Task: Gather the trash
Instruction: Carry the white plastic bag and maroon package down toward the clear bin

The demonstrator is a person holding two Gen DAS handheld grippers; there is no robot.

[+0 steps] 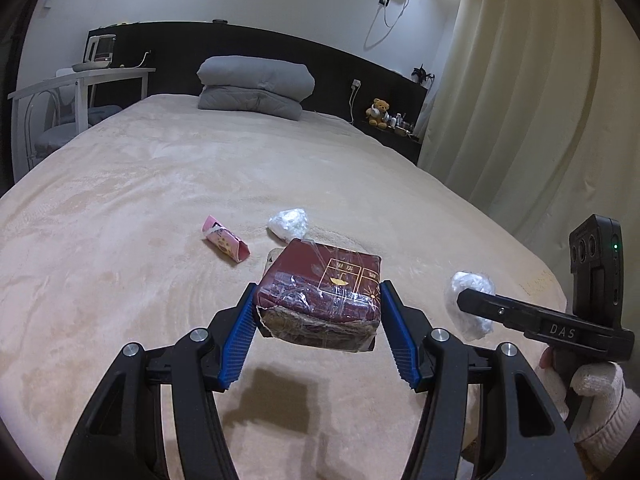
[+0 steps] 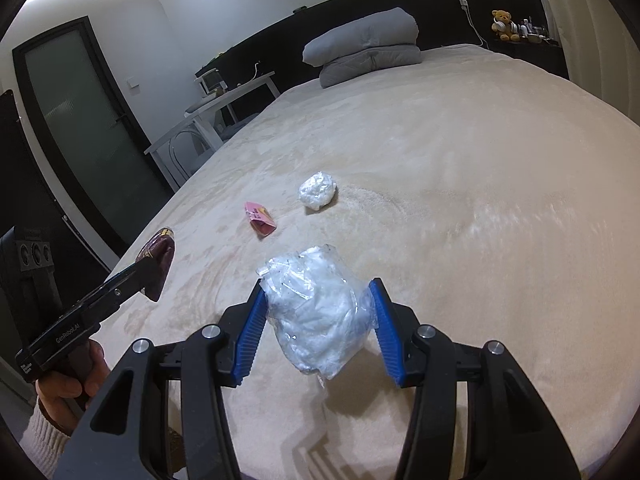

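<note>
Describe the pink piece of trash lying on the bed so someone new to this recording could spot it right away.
Start at the wide beige bed with folded grey bedding at its head. On the near half lie two loose items: a crumpled clear plastic ball and, just left of it, the small flattened pink paper wrapper. It is the only pink, printed piece there.

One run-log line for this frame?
left gripper: shut on maroon box | right gripper: shut on plastic wad | bed: pink wrapper, second wad
</note>
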